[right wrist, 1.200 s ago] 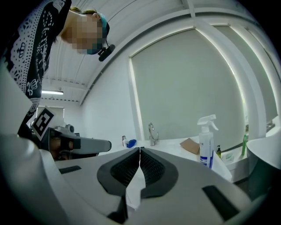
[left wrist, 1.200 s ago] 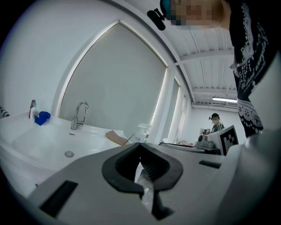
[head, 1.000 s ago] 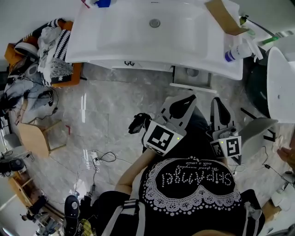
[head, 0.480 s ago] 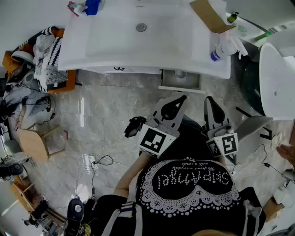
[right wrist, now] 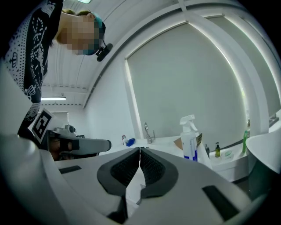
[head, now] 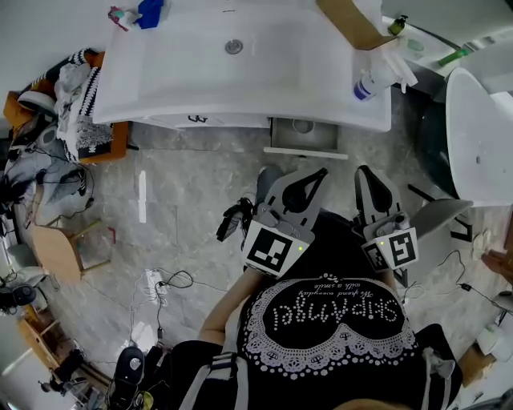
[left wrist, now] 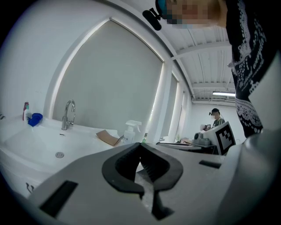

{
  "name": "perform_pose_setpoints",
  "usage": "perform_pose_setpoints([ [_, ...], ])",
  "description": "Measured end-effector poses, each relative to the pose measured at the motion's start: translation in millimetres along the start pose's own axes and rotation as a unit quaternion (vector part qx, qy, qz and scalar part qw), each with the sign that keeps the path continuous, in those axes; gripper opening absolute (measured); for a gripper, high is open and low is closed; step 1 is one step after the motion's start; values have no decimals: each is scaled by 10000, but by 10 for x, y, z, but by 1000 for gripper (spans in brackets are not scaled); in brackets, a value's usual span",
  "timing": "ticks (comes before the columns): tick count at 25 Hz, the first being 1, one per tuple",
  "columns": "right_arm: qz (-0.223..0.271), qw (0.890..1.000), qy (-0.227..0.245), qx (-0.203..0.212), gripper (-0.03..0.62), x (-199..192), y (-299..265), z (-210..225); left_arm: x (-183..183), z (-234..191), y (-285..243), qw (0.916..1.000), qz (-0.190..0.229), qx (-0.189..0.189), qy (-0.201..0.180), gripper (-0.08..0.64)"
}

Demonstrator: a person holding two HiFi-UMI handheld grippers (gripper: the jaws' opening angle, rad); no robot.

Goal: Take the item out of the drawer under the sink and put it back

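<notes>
The white sink (head: 240,72) fills the top of the head view. Under its right part a small drawer (head: 304,144) stands pulled out, with a round grey item (head: 302,126) lying in it. My left gripper (head: 317,173) is held over the floor just short of the drawer, pointing at it, its jaws closed tip to tip with nothing between them (left wrist: 140,144). Beside it on the right, my right gripper (head: 365,173) is also shut and empty (right wrist: 140,149). Neither touches the drawer.
A spray bottle (head: 375,80), a cardboard piece (head: 346,19) and a blue cup (head: 150,11) sit on the sink top. Laundry (head: 76,104) is heaped at the left, near a wooden stool (head: 58,247) and floor cables (head: 164,280). A white fixture (head: 481,136) stands at the right.
In the head view the sink and open drawer have drifted up and to the left. Both grippers stay shut and hold about the same place in the frame.
</notes>
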State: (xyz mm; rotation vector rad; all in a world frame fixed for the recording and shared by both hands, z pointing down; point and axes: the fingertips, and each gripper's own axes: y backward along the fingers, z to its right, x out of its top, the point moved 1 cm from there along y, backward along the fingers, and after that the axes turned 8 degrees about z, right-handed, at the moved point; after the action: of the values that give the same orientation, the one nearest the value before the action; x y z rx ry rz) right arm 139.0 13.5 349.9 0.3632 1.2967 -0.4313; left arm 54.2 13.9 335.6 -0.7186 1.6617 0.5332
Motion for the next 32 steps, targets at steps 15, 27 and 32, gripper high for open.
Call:
perform_pose_setpoints([
  [15,127,9998,-82,-114,18,34,68,-7,0,32,-12,9999,-46,-21,137,3],
  [27,-313,9926,1042,548,18,-151,-165,-87,-20,-128,234,9983,41,469,350,3],
  [32,-634,9748,1932,918,20,-409,-320,-119,-16,-182,292,9967,68,677,442,3],
])
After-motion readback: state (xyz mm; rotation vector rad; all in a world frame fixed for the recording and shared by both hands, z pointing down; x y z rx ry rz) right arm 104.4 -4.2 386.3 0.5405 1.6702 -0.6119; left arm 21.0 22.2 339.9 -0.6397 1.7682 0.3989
